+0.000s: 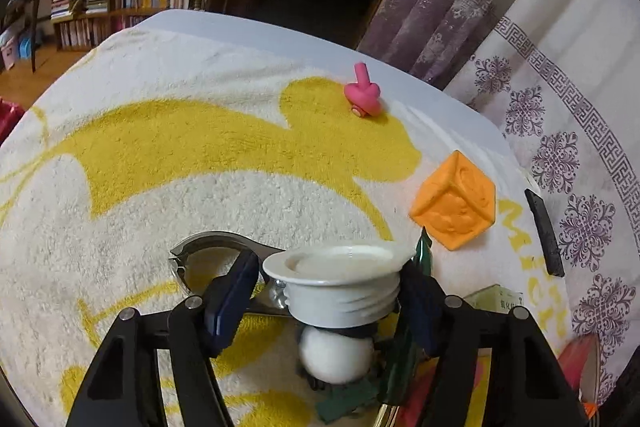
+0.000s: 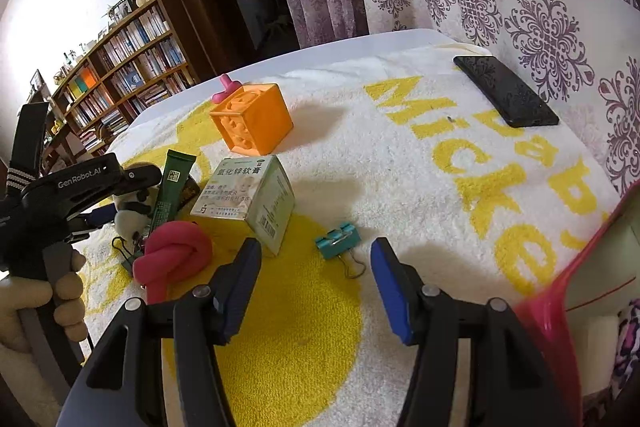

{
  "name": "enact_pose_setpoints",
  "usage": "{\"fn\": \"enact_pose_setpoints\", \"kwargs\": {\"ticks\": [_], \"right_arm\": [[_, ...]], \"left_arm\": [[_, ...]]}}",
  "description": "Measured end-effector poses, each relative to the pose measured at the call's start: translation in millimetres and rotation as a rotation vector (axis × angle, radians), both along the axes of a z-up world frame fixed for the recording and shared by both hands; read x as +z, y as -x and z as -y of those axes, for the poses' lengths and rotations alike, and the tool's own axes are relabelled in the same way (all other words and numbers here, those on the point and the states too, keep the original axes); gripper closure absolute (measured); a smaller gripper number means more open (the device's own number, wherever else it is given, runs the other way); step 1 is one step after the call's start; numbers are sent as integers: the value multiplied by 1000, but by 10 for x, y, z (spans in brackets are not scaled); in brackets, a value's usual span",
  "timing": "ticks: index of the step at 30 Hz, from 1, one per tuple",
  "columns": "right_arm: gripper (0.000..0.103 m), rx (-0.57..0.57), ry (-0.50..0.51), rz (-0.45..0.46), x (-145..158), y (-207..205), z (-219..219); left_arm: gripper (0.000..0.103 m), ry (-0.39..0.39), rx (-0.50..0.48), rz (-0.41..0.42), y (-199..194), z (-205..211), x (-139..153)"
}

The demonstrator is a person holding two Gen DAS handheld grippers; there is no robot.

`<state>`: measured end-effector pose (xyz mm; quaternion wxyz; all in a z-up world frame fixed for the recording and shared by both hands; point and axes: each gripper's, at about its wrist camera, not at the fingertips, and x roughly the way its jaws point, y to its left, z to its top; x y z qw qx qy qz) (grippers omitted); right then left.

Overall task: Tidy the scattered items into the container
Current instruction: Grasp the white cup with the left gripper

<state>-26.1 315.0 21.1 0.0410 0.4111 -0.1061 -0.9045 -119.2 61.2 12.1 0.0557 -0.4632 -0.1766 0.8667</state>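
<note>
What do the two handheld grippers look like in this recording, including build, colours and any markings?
Both are black plastic linkage frames with silver pivot screws. The left gripper carries dark navy finger pads; the right gripper has brighter blue pads. In the right wrist view the left unit's body reads "GenRobot.AI" in white, on a grey handle. No cables or sleeves are visible.

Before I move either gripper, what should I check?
1. Left gripper hold on white cap: ok, pads against both sides.
2. Right gripper empty: ok, open, nothing between its fingers.
3. Teal binder clip reachable: ok, lies uncovered just ahead of right gripper.
4. Room in pink container: cannot tell, only its rim shows.
5. Towel tidied: not ok; orange cube, ointment box and black phone lie out.
</note>
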Motion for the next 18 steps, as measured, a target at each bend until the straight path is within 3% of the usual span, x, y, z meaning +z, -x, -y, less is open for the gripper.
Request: {"fn": "enact_pose_setpoints", "kwargs": {"ticks": [4, 13, 18], "right_arm": [[42, -2, -4, -4, -3, -4, -4], [42, -19, 1, 14, -39, 26, -62], [42, -30, -15, 25, -63, 77, -59]], "left_arm": [[42, -3, -22, -32, -89, 40, 73], [42, 102, -47, -157, -453, 143, 338], [42, 74, -60, -195, -573, 236, 443]]}}
